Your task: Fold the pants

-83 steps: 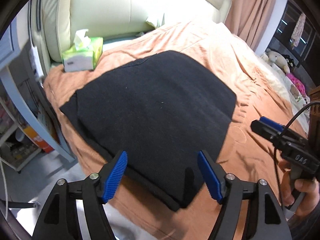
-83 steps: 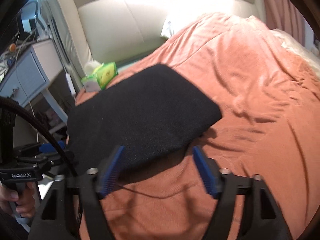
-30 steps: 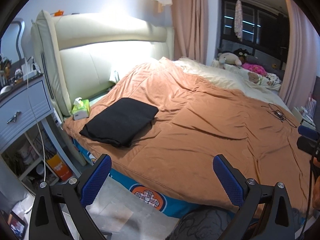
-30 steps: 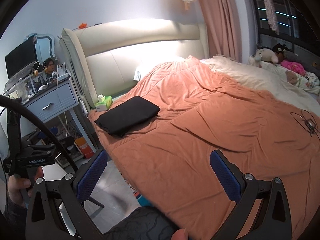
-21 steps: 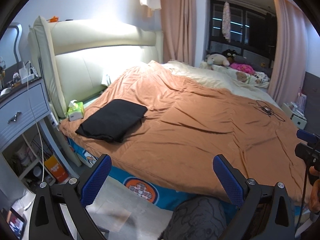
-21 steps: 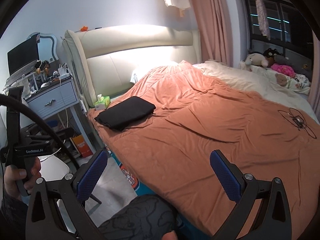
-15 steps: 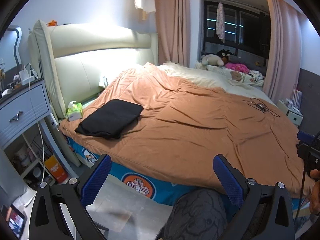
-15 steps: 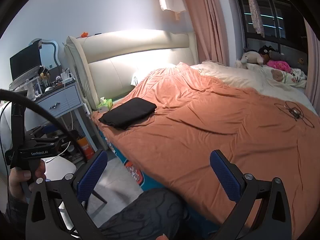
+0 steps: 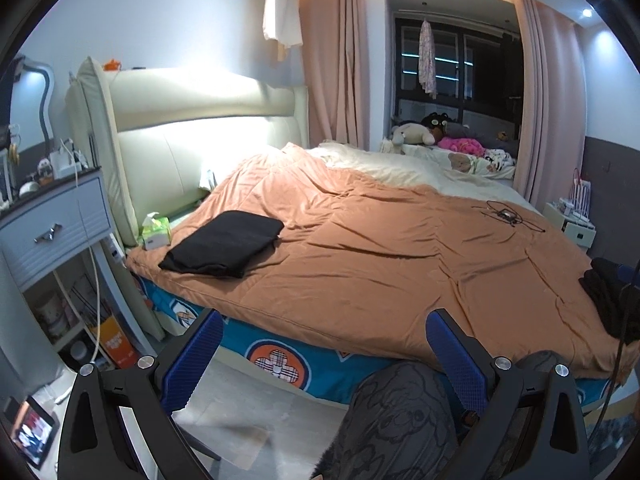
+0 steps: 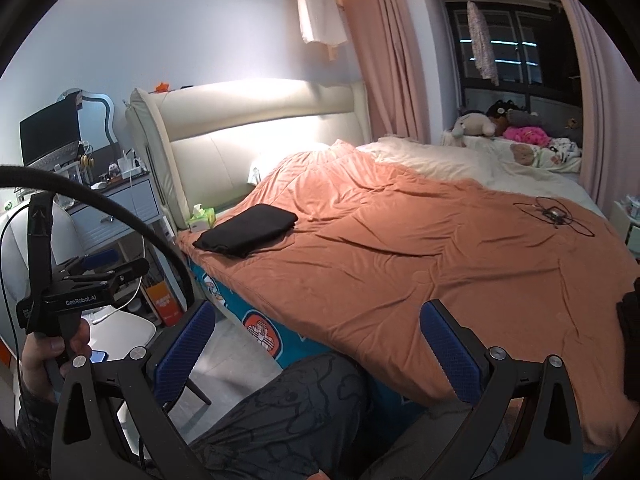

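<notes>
The black pants [image 9: 224, 242] lie folded into a flat rectangle on the near left corner of the orange bed cover [image 9: 392, 256], next to a green tissue box [image 9: 156, 230]. They also show in the right wrist view [image 10: 248, 230]. My left gripper [image 9: 324, 356] is open and empty, held off the bed over the floor. My right gripper [image 10: 316, 342] is open and empty too, far back from the pants. A second dark garment [image 9: 608, 296] lies at the bed's right edge.
A grey nightstand [image 9: 52, 224] stands left of the cream headboard [image 9: 192, 128]. A cable tangle [image 9: 506, 214] lies on the far right of the cover. Plush toys [image 9: 432, 132] sit by the window. The person's patterned knee [image 9: 400, 416] is between the fingers.
Both grippers have pulled far back from the folded pants, which were right between the fingers before. The view now takes in the whole bed. The pants have not moved.
</notes>
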Demonstrator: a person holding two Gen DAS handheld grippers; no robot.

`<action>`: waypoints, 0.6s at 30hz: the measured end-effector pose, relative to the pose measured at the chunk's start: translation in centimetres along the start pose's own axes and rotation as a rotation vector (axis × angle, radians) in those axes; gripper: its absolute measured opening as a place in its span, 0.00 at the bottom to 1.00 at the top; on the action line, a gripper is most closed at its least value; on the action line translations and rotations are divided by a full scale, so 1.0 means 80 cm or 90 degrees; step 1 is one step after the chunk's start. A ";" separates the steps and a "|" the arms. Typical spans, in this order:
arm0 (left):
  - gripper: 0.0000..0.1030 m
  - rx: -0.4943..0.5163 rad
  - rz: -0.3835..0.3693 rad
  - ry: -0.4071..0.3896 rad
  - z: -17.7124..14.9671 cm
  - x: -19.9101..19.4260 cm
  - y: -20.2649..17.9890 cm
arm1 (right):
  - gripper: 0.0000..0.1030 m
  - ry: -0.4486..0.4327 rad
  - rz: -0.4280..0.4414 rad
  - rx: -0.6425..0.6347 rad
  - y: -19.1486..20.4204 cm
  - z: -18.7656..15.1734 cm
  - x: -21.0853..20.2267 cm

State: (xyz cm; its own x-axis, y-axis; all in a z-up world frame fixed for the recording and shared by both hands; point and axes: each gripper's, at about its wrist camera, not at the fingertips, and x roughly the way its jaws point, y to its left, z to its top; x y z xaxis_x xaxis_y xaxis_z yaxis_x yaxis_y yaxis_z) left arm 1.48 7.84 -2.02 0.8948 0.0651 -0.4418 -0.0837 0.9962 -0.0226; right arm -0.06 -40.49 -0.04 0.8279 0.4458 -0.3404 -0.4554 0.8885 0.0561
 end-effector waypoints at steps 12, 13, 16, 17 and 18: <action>1.00 0.014 -0.002 -0.028 -0.006 -0.029 -0.005 | 1.00 -0.008 -0.017 -0.005 0.016 -0.020 -0.001; 1.00 0.016 -0.001 -0.028 -0.007 -0.030 -0.006 | 1.00 -0.009 -0.019 -0.005 0.017 -0.022 -0.001; 1.00 0.020 -0.003 -0.028 -0.006 -0.031 -0.010 | 1.00 -0.006 -0.021 -0.004 0.019 -0.027 0.001; 1.00 0.023 -0.002 -0.028 -0.006 -0.031 -0.011 | 1.00 -0.006 -0.021 -0.003 0.019 -0.027 0.003; 1.00 0.024 -0.001 -0.029 -0.007 -0.030 -0.012 | 1.00 -0.006 -0.021 -0.002 0.020 -0.028 0.002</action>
State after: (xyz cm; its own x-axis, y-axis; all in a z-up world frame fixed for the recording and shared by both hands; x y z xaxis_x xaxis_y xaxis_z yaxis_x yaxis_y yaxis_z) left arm -0.85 6.74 -1.42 0.9138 0.0655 -0.4008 -0.0666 0.9977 0.0111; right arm -1.38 -39.22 -2.09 0.8455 0.4178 -0.3325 -0.4294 0.9021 0.0416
